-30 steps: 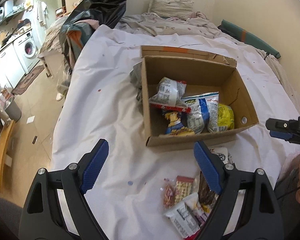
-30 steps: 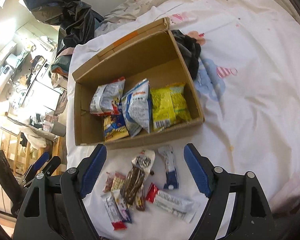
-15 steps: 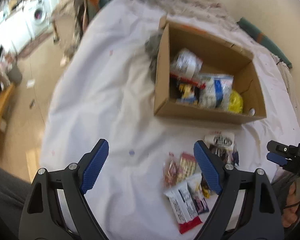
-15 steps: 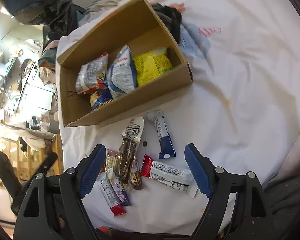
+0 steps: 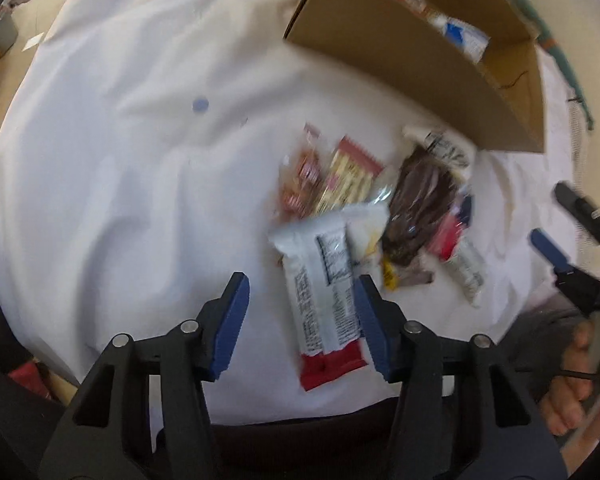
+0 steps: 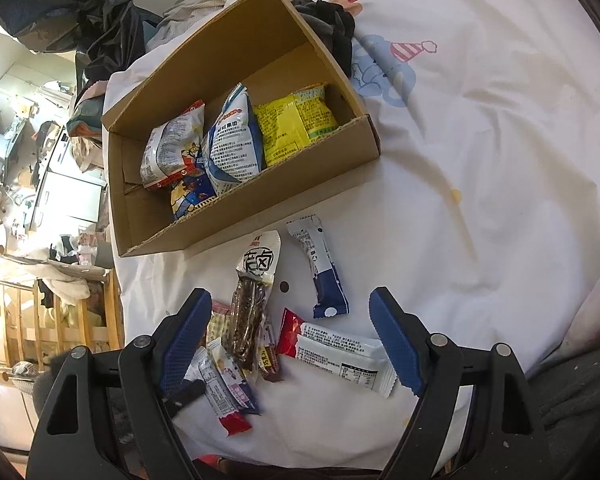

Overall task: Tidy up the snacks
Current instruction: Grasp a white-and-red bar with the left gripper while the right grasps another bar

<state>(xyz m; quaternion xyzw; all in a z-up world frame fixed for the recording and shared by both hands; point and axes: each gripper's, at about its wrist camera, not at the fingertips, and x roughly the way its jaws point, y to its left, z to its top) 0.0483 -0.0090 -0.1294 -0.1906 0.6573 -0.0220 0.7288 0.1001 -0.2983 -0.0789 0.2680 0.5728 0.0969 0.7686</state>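
Observation:
My left gripper [image 5: 300, 312] points down at the loose snack pile on the white sheet. Its jaws are closing, and a white bar with a red end [image 5: 324, 300] lies between them, close to the right finger; the pads do not clamp it. My right gripper [image 6: 289, 294] hovers open over the same pile, above a dark brown packet [image 6: 248, 320], a blue-and-white bar [image 6: 320, 268] and a red-and-white bar [image 6: 340, 352]. Behind the pile, the cardboard box [image 6: 260, 208] holds several snack bags, one of them yellow [image 6: 296, 124].
Black clothing [image 6: 332, 28] lies behind the box and a black bag [image 6: 108, 40] at the bed's far left. The sheet's edge drops off on the left toward wooden furniture [image 6: 40, 320]. A hand [image 5: 572, 400] shows at the right edge of the left wrist view.
My left gripper has dropped and tilted down onto the pile, and its jaws have narrowed around the white-and-red bar. The right gripper sank a little and stays open.

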